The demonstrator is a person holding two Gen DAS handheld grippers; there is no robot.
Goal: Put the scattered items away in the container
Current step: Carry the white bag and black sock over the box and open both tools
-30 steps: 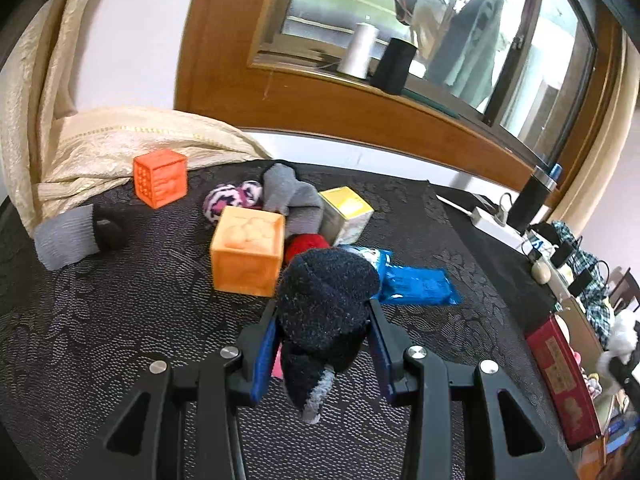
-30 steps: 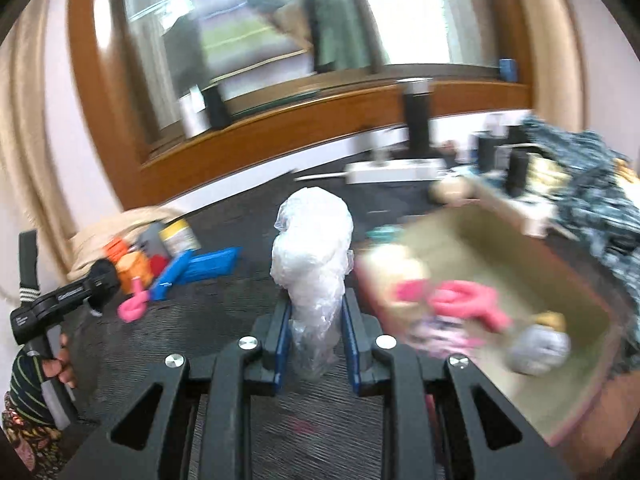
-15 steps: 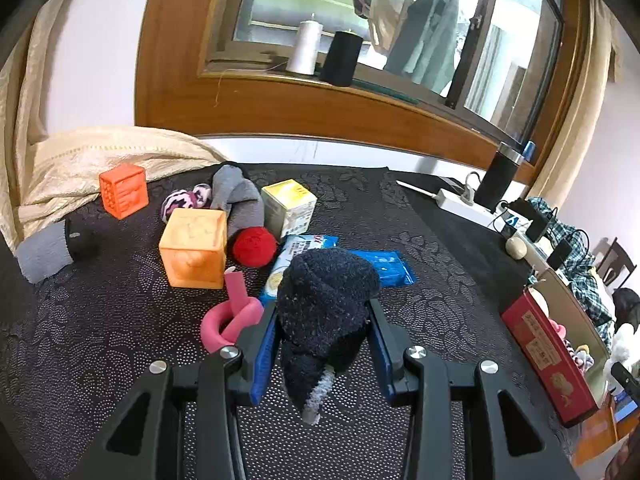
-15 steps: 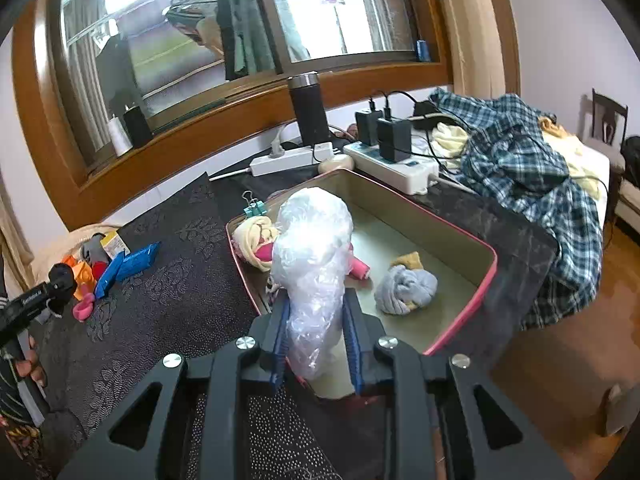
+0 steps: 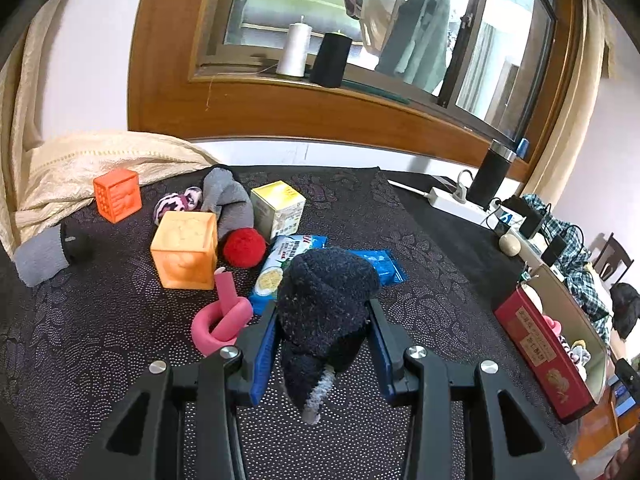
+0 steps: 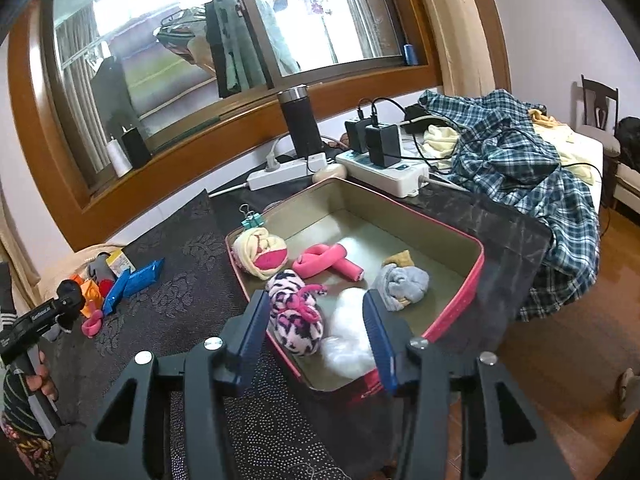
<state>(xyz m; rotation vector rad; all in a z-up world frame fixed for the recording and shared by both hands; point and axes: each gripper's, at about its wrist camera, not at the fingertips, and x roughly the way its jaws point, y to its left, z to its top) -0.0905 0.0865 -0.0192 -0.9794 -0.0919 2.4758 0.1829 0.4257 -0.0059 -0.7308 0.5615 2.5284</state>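
Red-rimmed rectangular tin container [image 6: 460,280] sits at the table's edge; right gripper [image 6: 318,328] is over its near corner, jaws spread wide, holding nothing.
Crinkled clear plastic bag [image 6: 346,336] lies blurred in the tin between the right fingers [image 6: 378,340], cannot tell if it touches them. Also in the tin: pink-and-black patterned sock ball [image 6: 294,316], pink foam roller [image 6: 328,262], yellow-and-pink cloth bundle [image 6: 262,254], grey rolled sock [image 6: 402,284]. Left gripper [image 5: 324,336] is clamped on a dark navy fuzzy sock ball [image 5: 326,300], above the black patterned tablecloth [image 5: 100,320], well apart from the container [image 5: 548,356]. Left on the cloth: translucent orange cube [image 5: 186,248], small orange grid cube [image 5: 117,195], red pom-pom ball [image 5: 244,247], pink foam loop [image 5: 222,318], yellow-white carton [image 5: 278,208], blue snack packets [image 5: 380,266], grey socks [image 5: 228,198].
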